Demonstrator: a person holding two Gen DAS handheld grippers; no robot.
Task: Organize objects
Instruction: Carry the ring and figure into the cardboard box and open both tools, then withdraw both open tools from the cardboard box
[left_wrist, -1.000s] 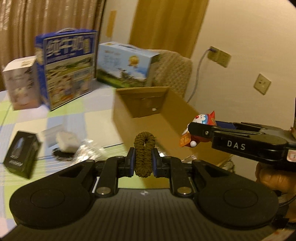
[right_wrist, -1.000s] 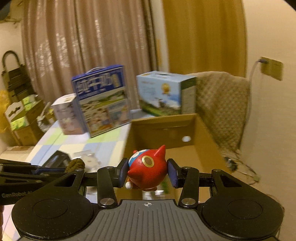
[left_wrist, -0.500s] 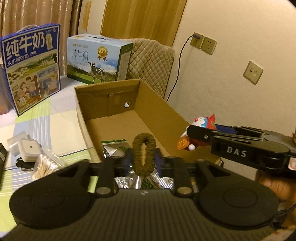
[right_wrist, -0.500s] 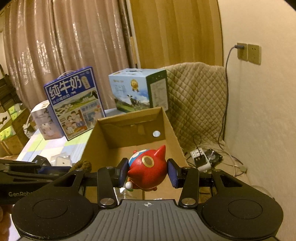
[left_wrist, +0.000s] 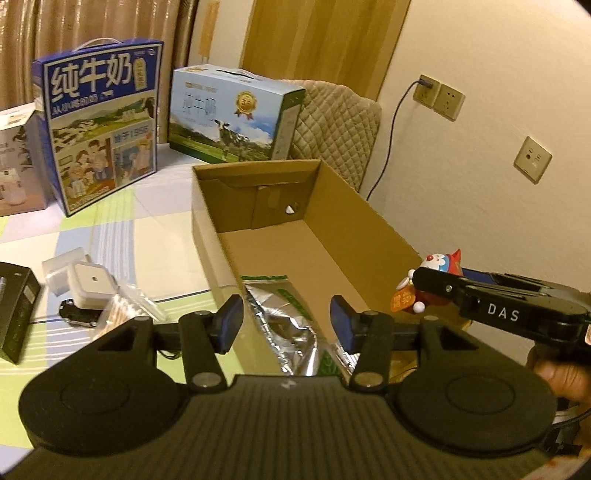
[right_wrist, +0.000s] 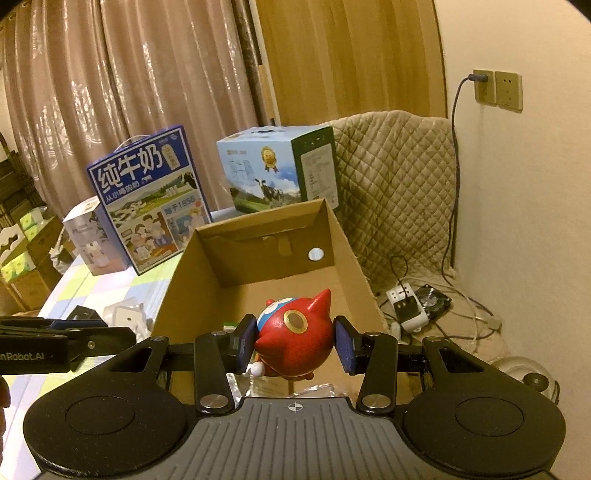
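My left gripper (left_wrist: 286, 321) hangs over the near end of the open cardboard box (left_wrist: 369, 229), its jaws opening with nothing between the blue pads. Below it, a silver foil bag (left_wrist: 291, 332) lies on the box floor. The brown hair tie is out of sight. My right gripper (right_wrist: 295, 339) is shut on a red and blue toy figure (right_wrist: 295, 332) above the same box (right_wrist: 207, 280). In the left wrist view the toy (left_wrist: 439, 260) shows at the tip of the right gripper (left_wrist: 419, 282), over the box's right wall.
Two milk cartons (left_wrist: 99, 133) (left_wrist: 229, 118) and a white box (left_wrist: 14, 158) stand at the table's far side. A black box (left_wrist: 14, 317), a white charger (left_wrist: 90, 288) and a bag of cotton swabs (left_wrist: 125, 310) lie left of the cardboard box. A quilted chair (right_wrist: 399, 184) and power strip (right_wrist: 406, 306) are at right.
My left gripper has opened and the brown hair tie has left its pads. The left view has moved in over the box. The right gripper still holds the toy.
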